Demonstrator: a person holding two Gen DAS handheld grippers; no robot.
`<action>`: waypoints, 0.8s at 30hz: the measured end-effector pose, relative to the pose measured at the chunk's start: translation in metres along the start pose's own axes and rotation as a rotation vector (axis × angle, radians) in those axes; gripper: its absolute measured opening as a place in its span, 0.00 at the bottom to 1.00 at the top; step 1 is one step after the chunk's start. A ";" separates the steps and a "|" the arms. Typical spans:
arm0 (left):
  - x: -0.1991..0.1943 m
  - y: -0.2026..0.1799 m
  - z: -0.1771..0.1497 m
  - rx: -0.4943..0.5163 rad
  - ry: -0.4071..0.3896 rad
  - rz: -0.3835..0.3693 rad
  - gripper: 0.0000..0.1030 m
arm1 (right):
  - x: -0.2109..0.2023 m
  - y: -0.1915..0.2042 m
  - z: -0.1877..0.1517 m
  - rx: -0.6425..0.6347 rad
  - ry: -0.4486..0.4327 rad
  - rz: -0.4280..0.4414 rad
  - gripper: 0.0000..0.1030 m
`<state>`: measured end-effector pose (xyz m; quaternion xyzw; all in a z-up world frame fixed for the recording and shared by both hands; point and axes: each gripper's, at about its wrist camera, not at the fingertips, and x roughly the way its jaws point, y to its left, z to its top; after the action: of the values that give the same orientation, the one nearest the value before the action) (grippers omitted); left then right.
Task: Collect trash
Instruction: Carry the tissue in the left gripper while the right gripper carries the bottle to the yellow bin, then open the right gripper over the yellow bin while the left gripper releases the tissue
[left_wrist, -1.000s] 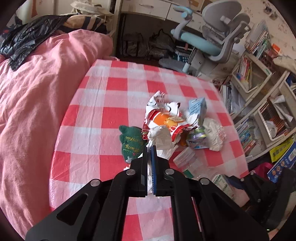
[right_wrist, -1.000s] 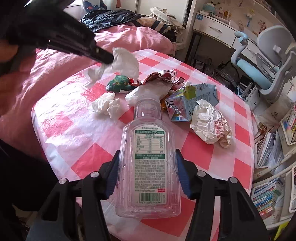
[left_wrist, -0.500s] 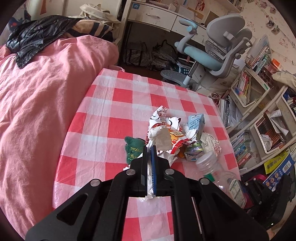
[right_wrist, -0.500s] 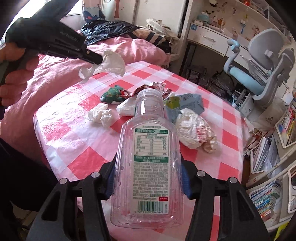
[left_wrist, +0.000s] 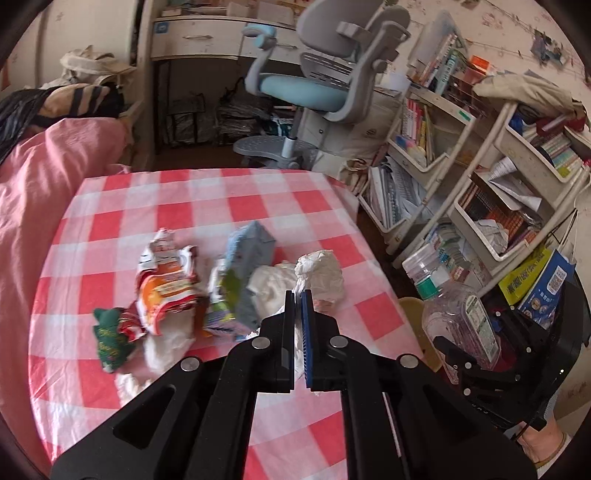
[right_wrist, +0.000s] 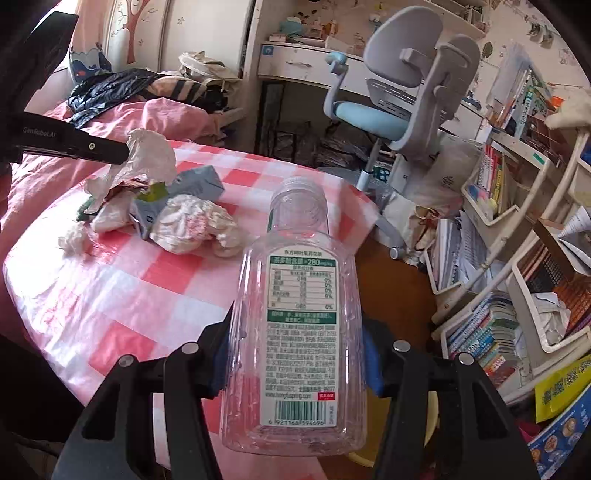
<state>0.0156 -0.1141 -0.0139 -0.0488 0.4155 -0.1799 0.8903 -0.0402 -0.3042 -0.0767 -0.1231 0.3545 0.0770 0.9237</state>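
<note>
My left gripper (left_wrist: 299, 295) is shut on a crumpled white tissue (left_wrist: 321, 275) and holds it above the red-checked table (left_wrist: 207, 203); it also shows in the right wrist view (right_wrist: 151, 155). My right gripper (right_wrist: 295, 354) is shut on a clear plastic bottle (right_wrist: 295, 325) with a green-and-white label, held past the table's right edge; the bottle also shows in the left wrist view (left_wrist: 461, 321). On the table lie an orange snack wrapper (left_wrist: 166, 288), a blue carton (left_wrist: 247, 251), a green wrapper (left_wrist: 109, 339) and white tissues (right_wrist: 192, 229).
A pink quilt (left_wrist: 26, 206) covers the bed left of the table. A grey and blue desk chair (left_wrist: 325, 85) stands behind. Shelves packed with books (left_wrist: 491, 192) stand right. A yellow bin rim (left_wrist: 412, 306) shows below the table's right edge.
Both grippers have swung right. The bottle has moved from over the table to beyond its right edge. The tissue held by the left gripper now hangs over the right side of the trash pile.
</note>
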 end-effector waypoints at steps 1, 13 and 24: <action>0.008 -0.014 0.002 0.014 0.007 -0.011 0.04 | 0.002 -0.009 -0.004 0.006 0.008 -0.014 0.53; 0.079 -0.137 0.008 0.125 0.053 -0.099 0.04 | 0.044 -0.106 -0.053 0.088 0.155 -0.044 0.53; 0.154 -0.200 0.003 0.115 0.146 -0.136 0.04 | 0.079 -0.153 -0.084 0.214 0.218 -0.036 0.54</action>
<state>0.0530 -0.3561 -0.0758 -0.0127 0.4640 -0.2666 0.8447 -0.0008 -0.4701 -0.1639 -0.0380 0.4568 0.0084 0.8887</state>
